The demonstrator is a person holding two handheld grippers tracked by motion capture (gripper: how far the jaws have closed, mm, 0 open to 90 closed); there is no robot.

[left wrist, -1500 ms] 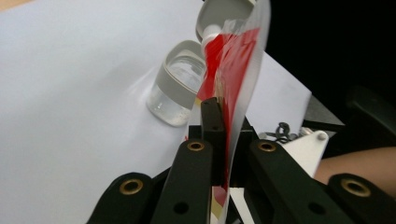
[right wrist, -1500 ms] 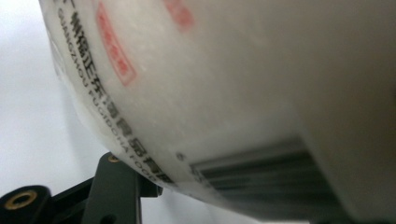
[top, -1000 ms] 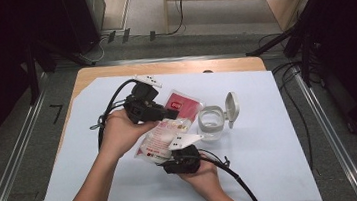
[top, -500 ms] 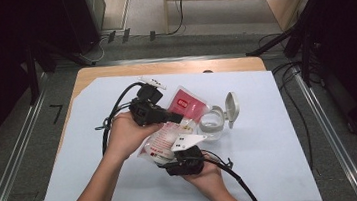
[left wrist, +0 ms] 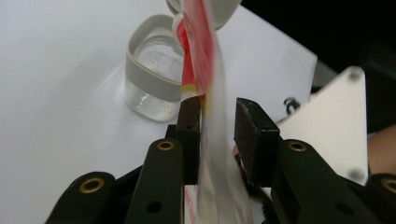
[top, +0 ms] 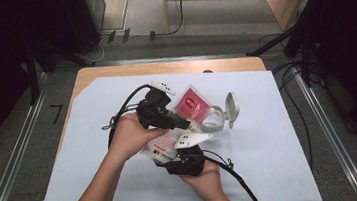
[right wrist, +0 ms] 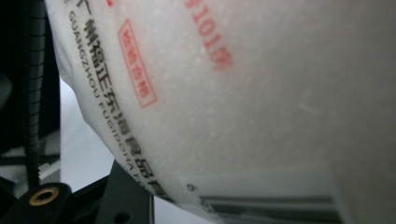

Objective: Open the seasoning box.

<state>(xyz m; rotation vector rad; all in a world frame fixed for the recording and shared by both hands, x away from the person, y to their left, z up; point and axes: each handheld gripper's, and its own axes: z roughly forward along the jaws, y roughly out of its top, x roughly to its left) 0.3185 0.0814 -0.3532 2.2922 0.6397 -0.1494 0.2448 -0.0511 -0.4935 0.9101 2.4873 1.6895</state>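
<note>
While left claw (left wrist: 212, 116) straddles packet (left wrist: 210, 140), hands converge mid-table.

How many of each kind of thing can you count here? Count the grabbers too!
grippers: 2, the left gripper and the right gripper
red and white packet: 1
clear container with a grey rim: 1
Total: 4
</note>
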